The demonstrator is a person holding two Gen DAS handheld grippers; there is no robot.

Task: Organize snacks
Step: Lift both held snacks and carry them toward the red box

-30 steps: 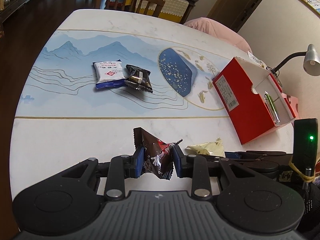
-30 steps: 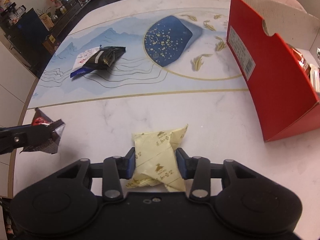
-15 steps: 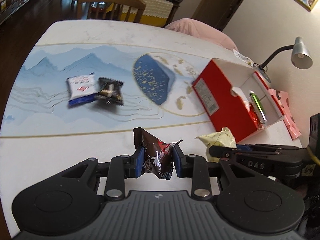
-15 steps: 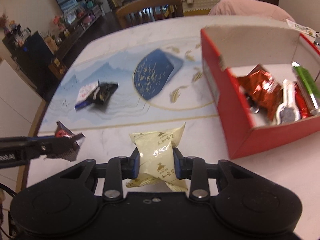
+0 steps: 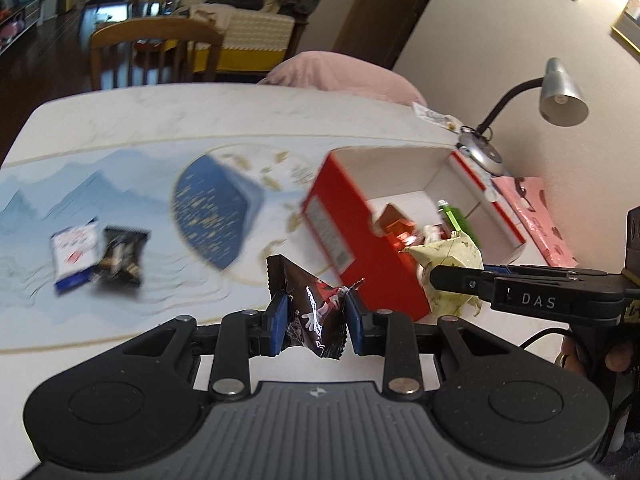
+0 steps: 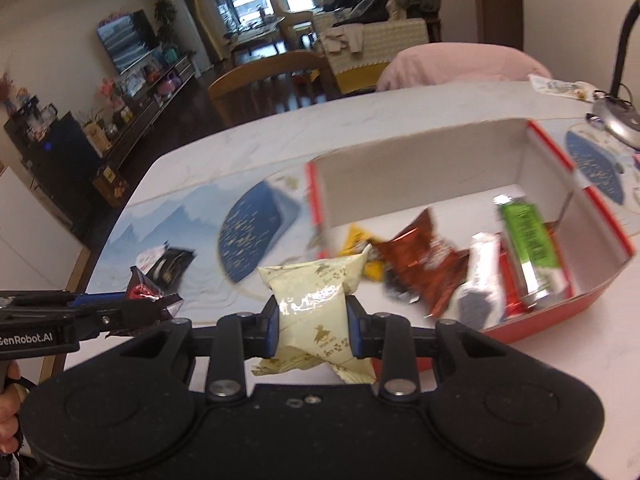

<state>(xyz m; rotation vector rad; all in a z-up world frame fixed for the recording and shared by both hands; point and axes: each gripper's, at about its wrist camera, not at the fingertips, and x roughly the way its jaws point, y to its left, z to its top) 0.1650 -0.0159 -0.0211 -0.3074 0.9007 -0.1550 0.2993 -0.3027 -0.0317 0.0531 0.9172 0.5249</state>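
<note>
Two snacks are in the air right now, one in each gripper. The left gripper [image 5: 316,318] has its jaws clamped on a dark brown candy packet [image 5: 316,312] with a red cartoon figure and a white glove printed on it; I can't read any brand name there. The right gripper [image 6: 312,326] has its jaws squeezed tight on a pale yellow packet [image 6: 314,308] with small brown emblems and print too fine to make out. Both hang above the near edge of the tabletop [image 5: 160,120], with the yellow one right at the near wall of the red box [image 6: 424,152].

Inside that box, several snacks already lie: a reddish-brown foil bag [image 6: 424,264], a green bar [image 6: 528,240], a silver-white stick [image 6: 480,276], something red beneath and a bit of yellow at the left. So a good share looks sorted.

Left to do, by my reckoning: drop these two in, then fetch the last pair out on the left of the tabletop, a white-and-blue packet [image 5: 74,254] touching a black packet [image 5: 122,258], both too blurred to read.

Readable writing: "DAS" on the right gripper's arm, "GenRobot.AI" on the left one's side. The box carries a white label [image 5: 326,228], illegible.
</note>
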